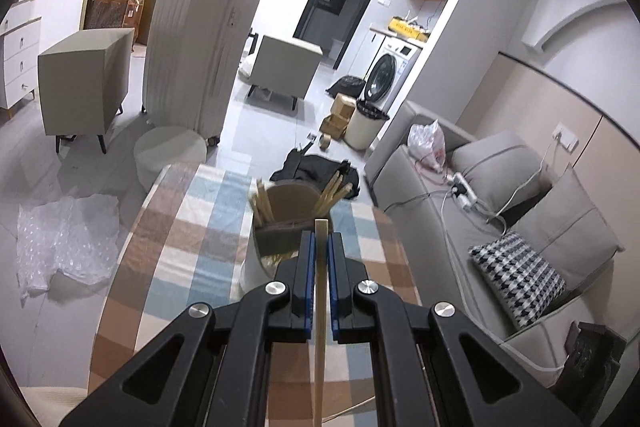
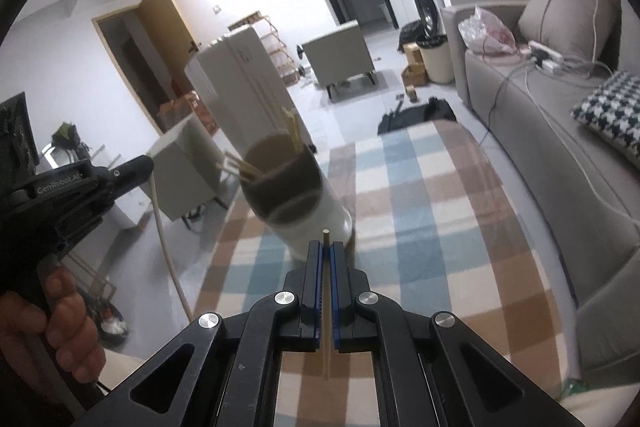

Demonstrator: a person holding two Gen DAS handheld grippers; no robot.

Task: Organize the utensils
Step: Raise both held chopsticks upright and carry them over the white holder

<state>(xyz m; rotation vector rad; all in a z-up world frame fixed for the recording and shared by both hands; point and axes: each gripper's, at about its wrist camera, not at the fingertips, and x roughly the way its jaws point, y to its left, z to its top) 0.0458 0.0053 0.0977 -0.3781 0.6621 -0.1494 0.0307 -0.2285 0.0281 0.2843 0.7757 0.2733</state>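
Big picture first: the table (image 2: pixel 420 187), draped in a soft checked cloth of tan, blue and cream, long and rounded at its far end, carries just one thing. That is the holder (image 2: pixel 300 199), a smooth white cylinder with a dark brown band round its mouth, standing upright near the table's left edge toward the far end, so both hands can come at it from the near side. Inside it, chopsticks (image 1: pixel 264 207) lean out in two bunches, pale straight wooden sticks fanned against the rim.

Now the claws. The left gripper (image 1: pixel 321 243), black arms with blue ribbed pads, is pinched tight on one chopstick (image 1: pixel 320 307), a flat-sided pale stick running lengthwise between the pads, its tip poking out toward the holder's mouth; looks lined up for a drop-in. The right gripper (image 2: pixel 327 251) is likewise clamped on a thinner stick (image 2: pixel 326 307), tip just clear of the pads, hovering at the holder's base. Held end-on like this, I'd say each stick can slide straight down once tipped over the rim
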